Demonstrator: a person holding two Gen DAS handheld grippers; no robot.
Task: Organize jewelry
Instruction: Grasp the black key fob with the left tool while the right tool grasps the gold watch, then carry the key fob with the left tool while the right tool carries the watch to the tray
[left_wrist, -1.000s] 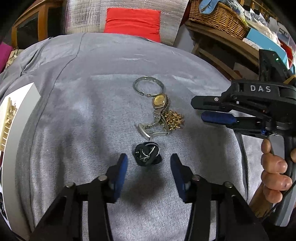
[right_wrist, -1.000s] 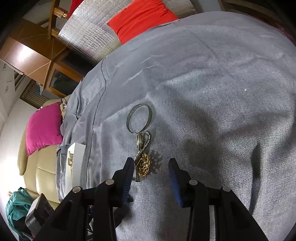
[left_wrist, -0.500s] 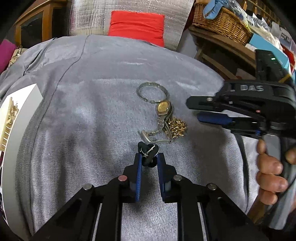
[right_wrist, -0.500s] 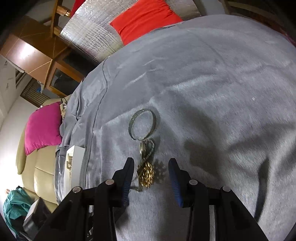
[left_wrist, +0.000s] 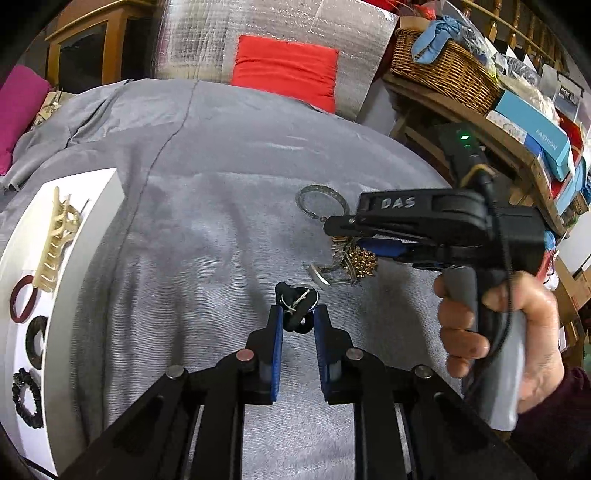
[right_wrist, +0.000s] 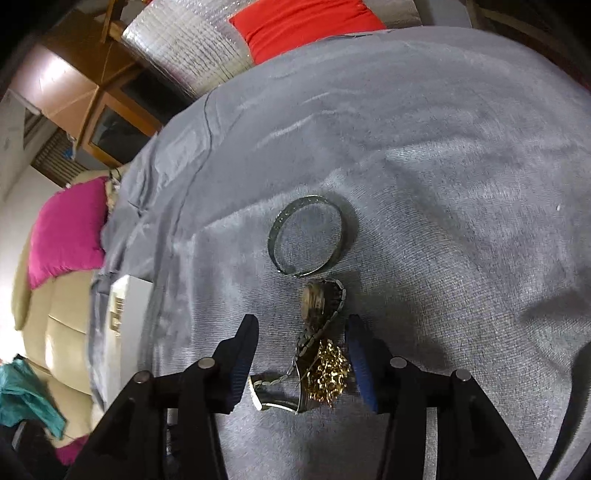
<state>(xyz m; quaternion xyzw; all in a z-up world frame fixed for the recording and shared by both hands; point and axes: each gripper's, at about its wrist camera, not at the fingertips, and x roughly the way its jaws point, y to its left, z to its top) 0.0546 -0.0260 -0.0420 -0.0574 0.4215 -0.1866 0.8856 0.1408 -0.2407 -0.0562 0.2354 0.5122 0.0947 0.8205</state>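
On the grey cloth covering the tabletop, the left gripper is clenching a small black bundle tied with a pale thread, its blue pads pressing the bundle from both sides. The bundle is sitting just in front of the other jewelry, close to the silver clasp of a watch but not clearly touching it.

The right gripper is hanging released over the pile, its jaws standing wide apart on either side of the watch band and a gold chain heaped beside it. The watch is lying with its gold face towards the silver bangle, which is resting flat on the cloth just beyond it; whether the two are touching is hard to tell. In the left wrist view the right gripper is showing from the side, with the person's right hand wrapping its grey handle.

At the left edge a white tray is lying on the cloth, carrying a cream hair claw, a dark red hair tie and a black scrunchie. A red cushion is leaning at the far side, and a wicker basket is standing on a wooden shelf to the right.
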